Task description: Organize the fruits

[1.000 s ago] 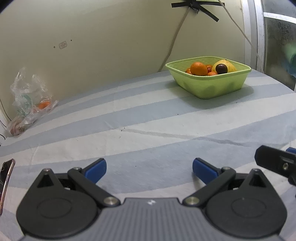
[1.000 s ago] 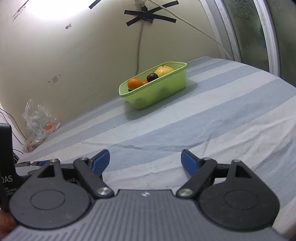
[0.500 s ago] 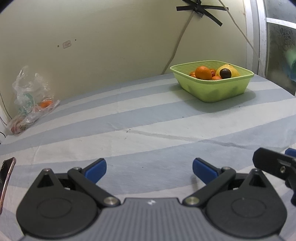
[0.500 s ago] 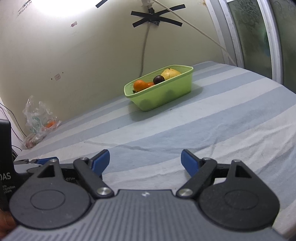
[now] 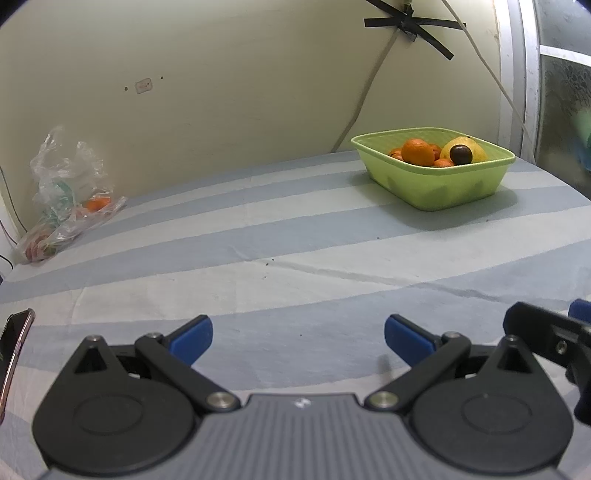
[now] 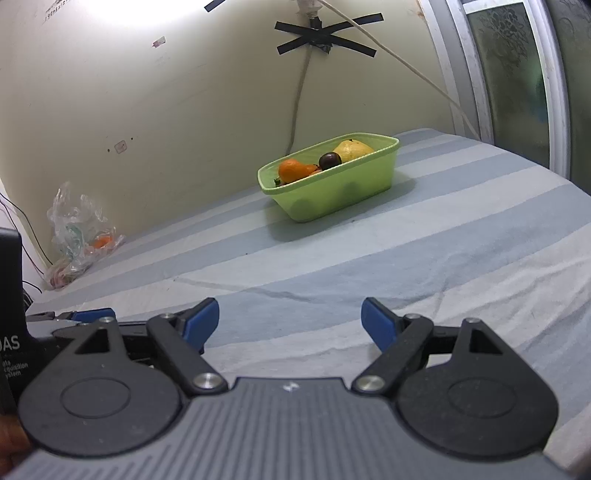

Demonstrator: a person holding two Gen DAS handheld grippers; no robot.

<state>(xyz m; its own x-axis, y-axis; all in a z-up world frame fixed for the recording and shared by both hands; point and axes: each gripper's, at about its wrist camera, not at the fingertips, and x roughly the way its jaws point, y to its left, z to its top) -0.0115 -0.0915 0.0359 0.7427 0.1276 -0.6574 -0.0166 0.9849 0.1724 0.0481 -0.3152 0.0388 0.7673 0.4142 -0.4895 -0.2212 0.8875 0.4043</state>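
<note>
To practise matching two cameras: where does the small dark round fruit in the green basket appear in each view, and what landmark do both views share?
Left wrist view: the dark fruit sits upper right, in front of the yellow fruit.
Right wrist view: the dark fruit sits just above centre, left of the yellow fruit.
Shared landmark: the black tape cross on the wall.

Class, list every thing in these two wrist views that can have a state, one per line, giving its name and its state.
left gripper: open, empty
right gripper: open, empty
green basket: upright, holding fruit
plastic bag: crumpled against the wall
phone: lying at the bed's edge
</note>
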